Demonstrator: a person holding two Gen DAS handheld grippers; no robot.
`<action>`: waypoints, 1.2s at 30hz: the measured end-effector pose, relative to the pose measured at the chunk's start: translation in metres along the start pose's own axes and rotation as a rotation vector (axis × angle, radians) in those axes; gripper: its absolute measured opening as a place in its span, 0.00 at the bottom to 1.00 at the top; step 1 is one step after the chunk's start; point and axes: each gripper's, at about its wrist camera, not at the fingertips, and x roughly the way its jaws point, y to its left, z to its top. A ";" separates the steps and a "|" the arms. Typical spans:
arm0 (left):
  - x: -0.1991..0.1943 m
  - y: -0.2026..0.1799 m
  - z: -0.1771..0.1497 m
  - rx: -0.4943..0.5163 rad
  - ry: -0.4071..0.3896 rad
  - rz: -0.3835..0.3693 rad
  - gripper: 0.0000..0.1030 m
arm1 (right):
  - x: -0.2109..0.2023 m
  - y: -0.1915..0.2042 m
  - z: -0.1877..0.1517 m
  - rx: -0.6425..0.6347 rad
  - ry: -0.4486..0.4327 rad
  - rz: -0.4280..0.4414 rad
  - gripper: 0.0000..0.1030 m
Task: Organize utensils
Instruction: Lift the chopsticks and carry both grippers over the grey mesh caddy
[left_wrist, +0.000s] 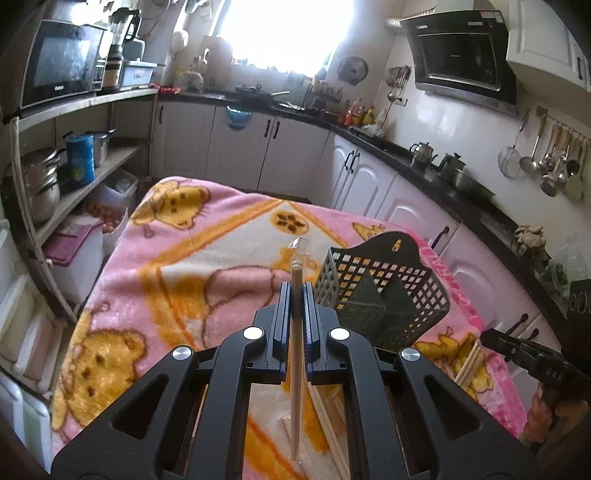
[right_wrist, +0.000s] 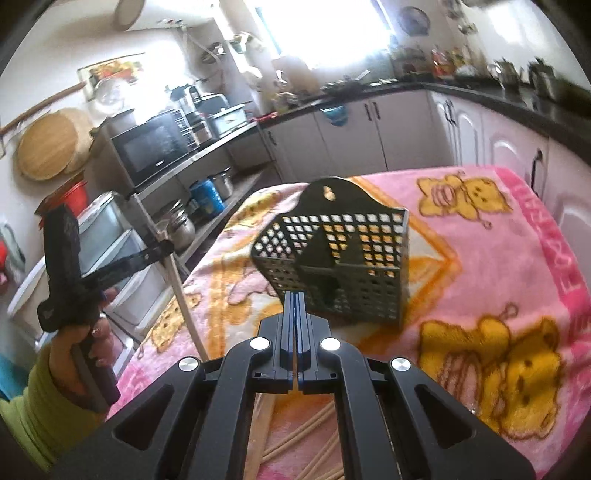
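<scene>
— What is on the pink bear blanket (left_wrist: 192, 236) in this kitchen?
— A black basket (right_wrist: 343, 258) with holes. Loose chopsticks (right_wrist: 306, 432) lie near us.
— And the left gripper (left_wrist: 296, 295)?
— It pinches one wrapped chopstick (left_wrist: 296, 332), standing up, just left of the basket.
— The right gripper (right_wrist: 296, 306)?
— Its fingers are pressed together, holding nothing, in front of the basket.

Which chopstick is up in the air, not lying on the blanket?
The wrapped chopstick clamped upright in the left gripper. The other chopsticks lie loose on the pink blanket.
</scene>
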 end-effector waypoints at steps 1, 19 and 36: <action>-0.002 0.000 0.001 0.002 -0.004 -0.001 0.01 | -0.001 0.006 0.001 -0.021 -0.003 0.004 0.01; -0.020 -0.027 0.042 0.046 -0.095 -0.058 0.01 | -0.021 0.039 0.035 -0.139 -0.071 0.031 0.01; -0.008 -0.065 0.101 0.077 -0.191 -0.078 0.01 | -0.047 0.021 0.101 -0.128 -0.194 -0.006 0.01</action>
